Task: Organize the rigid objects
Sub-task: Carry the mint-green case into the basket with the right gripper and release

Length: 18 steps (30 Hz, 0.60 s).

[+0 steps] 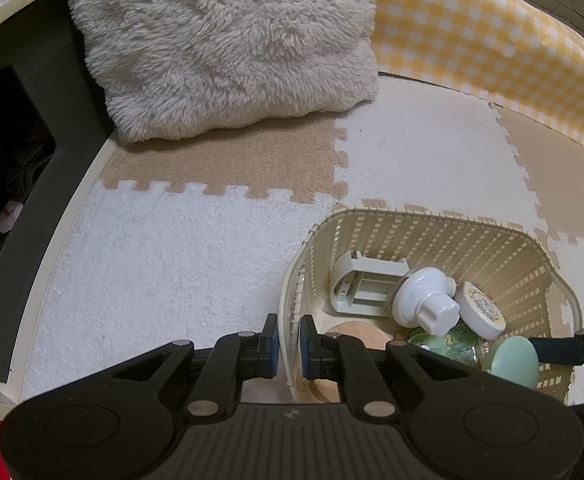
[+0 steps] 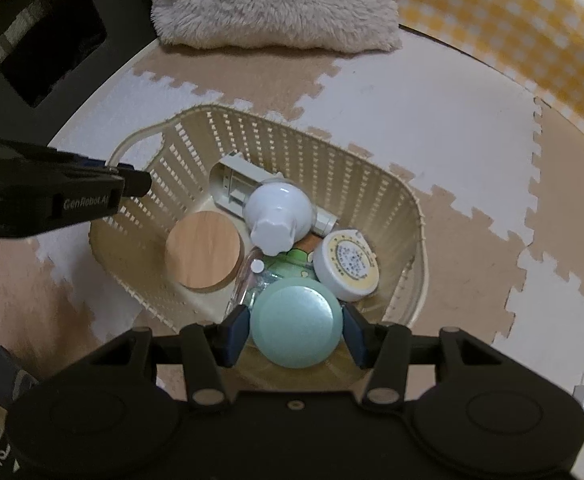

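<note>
Your right gripper [image 2: 296,330] pinches the green disc [image 2: 296,322] low centre, over the basket [image 2: 195,148], so it drops in. Your left gripper [image 1: 289,340] clamps the rim, steadying it on the floor.

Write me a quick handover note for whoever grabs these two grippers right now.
Left gripper: shut on the basket rim, steadying it.
Right gripper: shut on the green disc, held over the basket's near side.
Already in the basket: wooden lid, white knob, round white tin, beige plastic holder.
Left to do: probably release the disc into the basket. No other loose items show on the mat.
</note>
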Available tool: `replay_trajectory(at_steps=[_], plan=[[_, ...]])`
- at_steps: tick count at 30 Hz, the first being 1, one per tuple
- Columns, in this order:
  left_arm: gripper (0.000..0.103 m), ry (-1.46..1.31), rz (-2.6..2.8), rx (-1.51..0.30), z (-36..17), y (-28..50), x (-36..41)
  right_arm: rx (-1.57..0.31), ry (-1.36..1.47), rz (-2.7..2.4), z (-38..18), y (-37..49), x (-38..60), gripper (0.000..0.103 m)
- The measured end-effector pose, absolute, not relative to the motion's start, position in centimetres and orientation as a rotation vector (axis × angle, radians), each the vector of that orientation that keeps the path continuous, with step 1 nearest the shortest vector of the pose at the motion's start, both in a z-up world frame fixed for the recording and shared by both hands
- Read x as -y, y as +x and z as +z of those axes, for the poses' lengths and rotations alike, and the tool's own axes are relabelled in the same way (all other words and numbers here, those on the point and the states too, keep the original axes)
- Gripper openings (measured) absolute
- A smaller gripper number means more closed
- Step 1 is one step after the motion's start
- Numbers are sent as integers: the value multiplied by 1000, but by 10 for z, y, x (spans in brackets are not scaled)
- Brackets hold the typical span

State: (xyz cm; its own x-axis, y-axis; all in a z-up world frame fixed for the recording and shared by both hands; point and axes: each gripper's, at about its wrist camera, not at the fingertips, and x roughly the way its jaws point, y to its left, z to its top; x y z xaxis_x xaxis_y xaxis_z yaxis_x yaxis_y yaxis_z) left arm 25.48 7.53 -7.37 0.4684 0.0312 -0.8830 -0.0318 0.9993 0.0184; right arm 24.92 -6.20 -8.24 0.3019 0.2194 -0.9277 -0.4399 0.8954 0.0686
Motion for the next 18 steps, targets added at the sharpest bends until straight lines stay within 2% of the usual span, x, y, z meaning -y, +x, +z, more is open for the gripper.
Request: replay_trajectory(at_steps=[18], plan=[[11,0,38,-1082,-74,255,-76,-1194,-189,447,-84,248,64,51]])
